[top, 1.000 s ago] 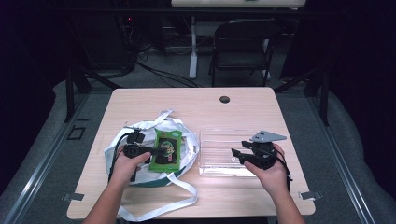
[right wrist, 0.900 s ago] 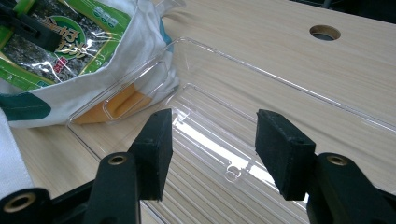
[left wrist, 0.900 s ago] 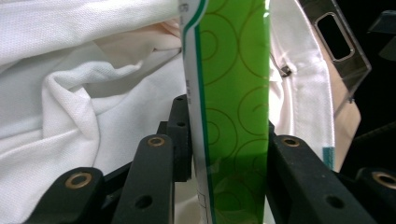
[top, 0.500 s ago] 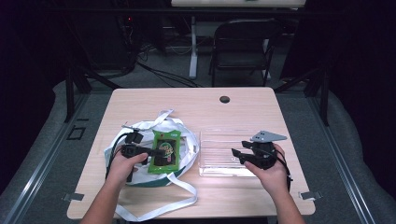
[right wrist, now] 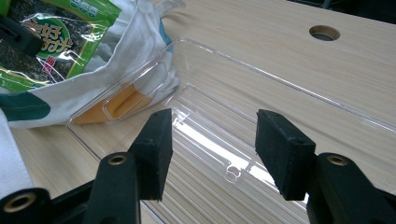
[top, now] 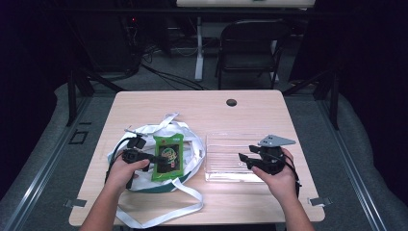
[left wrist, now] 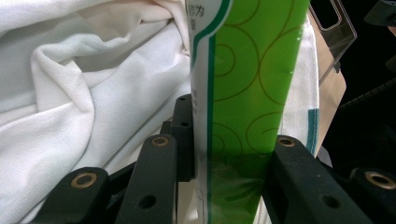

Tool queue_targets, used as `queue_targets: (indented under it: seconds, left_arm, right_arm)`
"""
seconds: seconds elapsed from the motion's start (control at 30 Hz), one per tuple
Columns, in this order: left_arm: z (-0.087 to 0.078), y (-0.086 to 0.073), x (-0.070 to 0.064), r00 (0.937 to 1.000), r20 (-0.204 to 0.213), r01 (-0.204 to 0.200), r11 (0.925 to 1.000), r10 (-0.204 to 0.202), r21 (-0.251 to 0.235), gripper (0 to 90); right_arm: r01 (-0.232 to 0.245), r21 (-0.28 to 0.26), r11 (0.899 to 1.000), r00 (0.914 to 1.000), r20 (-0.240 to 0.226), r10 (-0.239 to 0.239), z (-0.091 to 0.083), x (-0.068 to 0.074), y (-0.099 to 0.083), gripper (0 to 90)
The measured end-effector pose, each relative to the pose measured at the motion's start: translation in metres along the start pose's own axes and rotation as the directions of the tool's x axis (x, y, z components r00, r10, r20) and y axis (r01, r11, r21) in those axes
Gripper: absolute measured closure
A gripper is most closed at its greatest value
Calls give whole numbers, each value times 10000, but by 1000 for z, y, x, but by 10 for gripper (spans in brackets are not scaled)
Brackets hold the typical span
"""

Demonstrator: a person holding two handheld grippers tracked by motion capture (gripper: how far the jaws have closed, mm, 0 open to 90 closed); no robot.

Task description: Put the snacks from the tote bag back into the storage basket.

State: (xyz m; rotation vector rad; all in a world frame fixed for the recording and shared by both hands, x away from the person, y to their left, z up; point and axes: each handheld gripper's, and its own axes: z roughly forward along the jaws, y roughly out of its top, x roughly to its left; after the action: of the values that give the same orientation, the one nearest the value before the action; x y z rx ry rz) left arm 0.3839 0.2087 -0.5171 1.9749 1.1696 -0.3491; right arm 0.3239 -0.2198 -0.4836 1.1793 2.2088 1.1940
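Observation:
A green seaweed snack packet point(top: 168, 156) lies over a white cloth bag point(top: 193, 149) on the left half of the table. My left gripper point(top: 158, 162) is shut on the packet's near-left edge. In the left gripper view the packet point(left wrist: 247, 70) rises between the two jaws, with the gripper point(left wrist: 229, 158) clamped on it and white cloth point(left wrist: 84, 93) behind. My right gripper point(top: 244, 159) hangs open over a clear plastic tray point(top: 226, 139), nothing between its fingers. From the right gripper point(right wrist: 212, 140), the tray point(right wrist: 224, 53) looks empty, with the packet point(right wrist: 51, 42) at far left.
The bag's long white straps point(top: 159, 219) trail toward the table's front edge. A round cable hole point(top: 231, 102) sits near the back edge of the wooden table point(top: 308, 192). A folding chair point(top: 250, 43) stands beyond the table.
My left gripper has shifted slightly left and toward the person with the packet in it. The right gripper has stayed over the tray.

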Motion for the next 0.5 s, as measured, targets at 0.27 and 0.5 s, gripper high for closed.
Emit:
queue_targets:
  seconds: [0.27,0.5]
  left_arm:
    - [-11,1,-1,9995,-91,-305,9988,302,-392,738]
    - [-19,1,-2,9991,-236,-374,9959,355,-819,739]
  right_arm:
    - [21,20,10000,10000,-20,-21,1,0,0,461]
    - [2,-19,10000,10000,-31,-2,1,0,0,461]
